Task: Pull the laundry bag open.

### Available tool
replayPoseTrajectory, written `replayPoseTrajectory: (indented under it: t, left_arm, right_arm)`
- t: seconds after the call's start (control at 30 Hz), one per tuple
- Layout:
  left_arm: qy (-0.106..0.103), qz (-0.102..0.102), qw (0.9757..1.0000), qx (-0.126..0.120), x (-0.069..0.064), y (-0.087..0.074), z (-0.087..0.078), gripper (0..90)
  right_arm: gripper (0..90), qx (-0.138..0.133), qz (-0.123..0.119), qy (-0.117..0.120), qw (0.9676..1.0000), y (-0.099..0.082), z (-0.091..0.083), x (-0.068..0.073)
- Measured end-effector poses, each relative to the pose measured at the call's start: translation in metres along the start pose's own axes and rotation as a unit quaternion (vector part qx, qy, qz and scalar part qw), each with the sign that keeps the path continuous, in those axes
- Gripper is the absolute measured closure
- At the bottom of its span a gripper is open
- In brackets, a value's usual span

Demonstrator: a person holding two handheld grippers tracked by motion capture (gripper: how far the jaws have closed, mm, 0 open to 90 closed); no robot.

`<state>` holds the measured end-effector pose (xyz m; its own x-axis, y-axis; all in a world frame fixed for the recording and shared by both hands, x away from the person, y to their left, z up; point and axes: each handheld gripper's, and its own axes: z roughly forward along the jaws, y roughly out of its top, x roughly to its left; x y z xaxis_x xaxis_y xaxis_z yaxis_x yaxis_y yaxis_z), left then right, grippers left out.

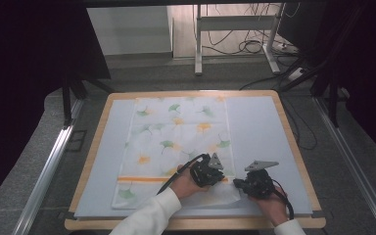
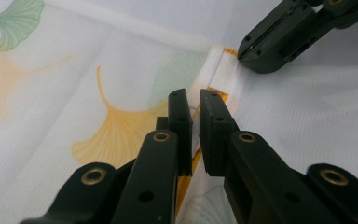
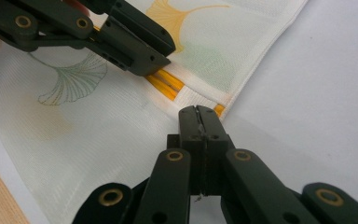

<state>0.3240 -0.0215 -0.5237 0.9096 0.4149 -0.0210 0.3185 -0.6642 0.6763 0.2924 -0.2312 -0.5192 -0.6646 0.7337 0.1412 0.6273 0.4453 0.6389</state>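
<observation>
A white cloth (image 1: 176,142) printed with green and yellow ginkgo leaves lies flat on a pale blue mat (image 1: 264,137). An orange stripe (image 3: 165,84) crosses it near its front edge. My left gripper (image 1: 223,178) rests low on the stripe by the cloth's front right corner. In the left gripper view its jaws (image 2: 195,100) stand almost together with a raised fold of cloth (image 2: 74,93) between them. My right gripper (image 1: 235,183) meets the same corner from the right. Its jaws (image 3: 198,111) are pressed together on the hem of the cloth (image 3: 98,140), close to the left gripper (image 3: 161,58).
The mat covers a wooden table (image 1: 293,147) whose rim shows on all sides. Beyond it are a grey floor, a white desk frame (image 1: 235,29) and loose cables (image 1: 254,46). Metal rails (image 1: 46,171) run along both sides.
</observation>
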Motion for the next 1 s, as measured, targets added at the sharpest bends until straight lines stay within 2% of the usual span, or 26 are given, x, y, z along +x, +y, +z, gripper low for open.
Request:
replayPoseTrajectory:
  t: [0.27, 1.0]
  left_arm:
    - [0.002, -0.009, 1.0, -0.002, 0.003, -0.006, -0.005, 84.8]
    - [0.008, -0.018, 0.9998, -0.001, 0.007, -0.017, -0.015, 84.8]
  right_arm:
    - [89.4, -0.001, 0.0, 0.001, 1.0, 0.0, 0.0, -0.001]
    - [89.4, 0.0, 0.001, 0.005, 1.0, 0.0, 0.0, -0.002]
